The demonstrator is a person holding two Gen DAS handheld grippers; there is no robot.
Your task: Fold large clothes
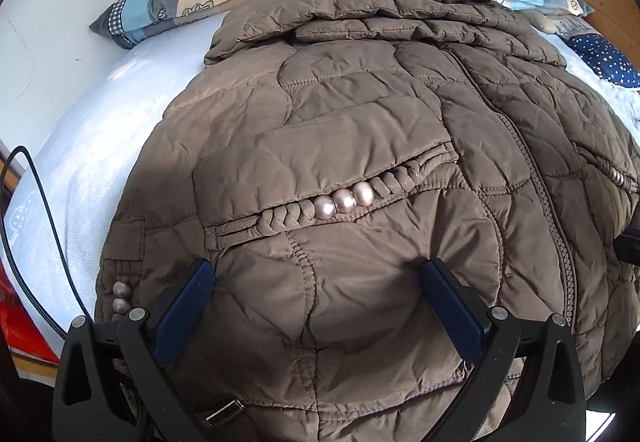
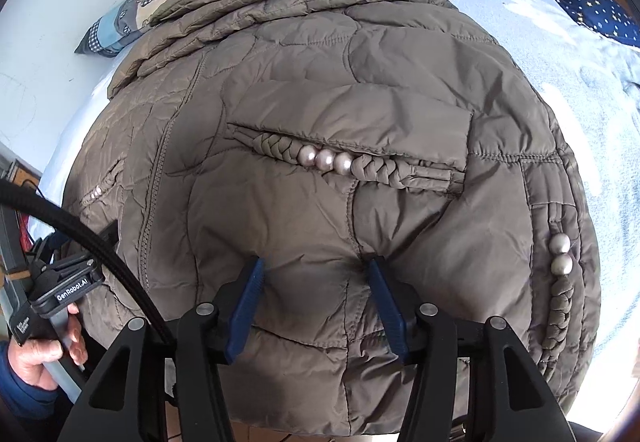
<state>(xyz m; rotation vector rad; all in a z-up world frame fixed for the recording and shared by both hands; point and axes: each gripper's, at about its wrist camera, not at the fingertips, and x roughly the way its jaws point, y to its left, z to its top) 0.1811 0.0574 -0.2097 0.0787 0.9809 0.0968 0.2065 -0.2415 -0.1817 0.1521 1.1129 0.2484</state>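
Olive-brown and puffy, the quilted padded jacket (image 1: 360, 114) lies front-up across the pale blue bed sheet (image 1: 100, 146), zipped, sleeves folded over the chest near the collar, hem at the near edge of the bed. The left gripper (image 1: 316, 302) stands with its blue-padded fingers spread wide over the hem panel, nothing between them; the right gripper (image 2: 316, 298) hangs over the other front panel, jaws apart too, holding no fabric.

The risk here is the slick, thick shell: a shallow pinch would likely catch only the top layer, and the fold would drag and bunch. If one side lifts ahead of the other, the hem could go up crooked. The pearl beads on the braided pocket trim (image 1: 344, 200) and by the right side seam (image 2: 560, 254) could snag a finger, and the folded sleeves may slide off when the hem comes over.

Further out, a patchwork pillow (image 1: 168, 6) and a navy starred cushion (image 1: 604, 58) crowd the head of the bed, close to the collar. A black cable (image 1: 44, 226) trails at the left edge, possibly catching.
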